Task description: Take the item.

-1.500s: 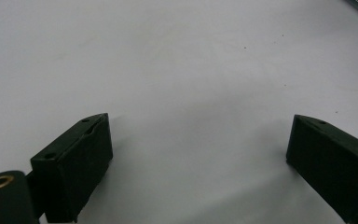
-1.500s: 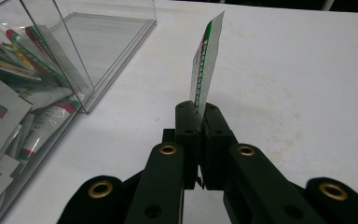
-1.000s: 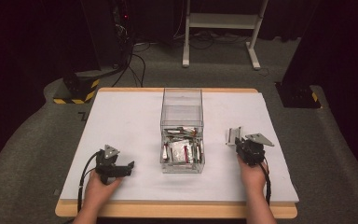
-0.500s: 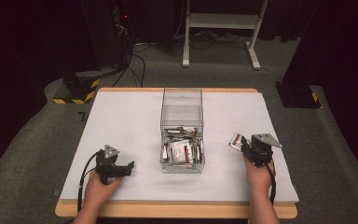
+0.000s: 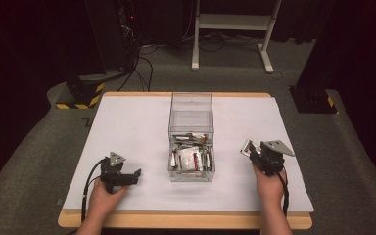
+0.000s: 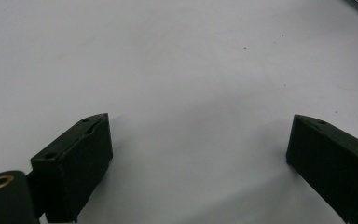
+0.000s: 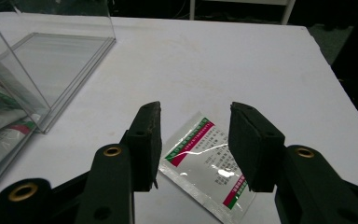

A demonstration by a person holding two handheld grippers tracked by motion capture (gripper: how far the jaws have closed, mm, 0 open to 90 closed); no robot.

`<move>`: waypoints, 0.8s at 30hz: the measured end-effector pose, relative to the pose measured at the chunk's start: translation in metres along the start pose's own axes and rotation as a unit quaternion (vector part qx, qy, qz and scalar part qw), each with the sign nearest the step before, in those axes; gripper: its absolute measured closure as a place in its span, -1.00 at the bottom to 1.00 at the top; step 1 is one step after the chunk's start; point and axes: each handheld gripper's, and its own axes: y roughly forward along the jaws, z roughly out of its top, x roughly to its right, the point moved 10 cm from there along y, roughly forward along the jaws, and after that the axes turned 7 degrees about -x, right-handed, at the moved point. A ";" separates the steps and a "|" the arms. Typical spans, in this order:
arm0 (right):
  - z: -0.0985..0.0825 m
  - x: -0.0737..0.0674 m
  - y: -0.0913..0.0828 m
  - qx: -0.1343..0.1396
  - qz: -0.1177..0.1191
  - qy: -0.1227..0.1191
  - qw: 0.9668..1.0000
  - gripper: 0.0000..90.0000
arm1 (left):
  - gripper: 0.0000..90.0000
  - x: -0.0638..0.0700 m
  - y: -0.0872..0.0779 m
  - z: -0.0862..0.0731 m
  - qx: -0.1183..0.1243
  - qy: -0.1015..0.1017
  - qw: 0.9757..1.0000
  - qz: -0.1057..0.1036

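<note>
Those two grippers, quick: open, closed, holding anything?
Left gripper: open, nothing between its jaws.
Right gripper: jaws just opened, a packet lies flat on the table under them, not held.

The clear box (image 5: pixel 191 142) blocks the table's (image 5: pixel 127 127) middle; bare white surface lies open on both sides.

The sachet (image 7: pixel 205 163) bears print too small to read.

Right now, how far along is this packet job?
One packet lies flat on the white table, out of the clear box. The right gripper, jaws just opened, stands over it without pressing. Several packets remain inside the box. The left gripper rests open.
</note>
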 end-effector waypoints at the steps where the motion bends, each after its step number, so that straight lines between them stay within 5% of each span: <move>1: 0.000 -0.002 -0.001 0.001 0.003 -0.001 1.000 0.20 | -0.84 0.000 0.000 0.000 0.000 0.000 1.000 0.000; 19: -0.003 -0.050 -0.009 -0.008 0.057 -0.035 0.998 -0.02 | -0.84 0.000 0.000 0.000 0.001 -0.002 1.000 0.000; 24: -0.018 -0.064 -0.001 -0.038 0.080 -0.043 0.995 -0.12 | -0.84 0.000 0.000 0.000 0.001 -0.002 1.000 0.000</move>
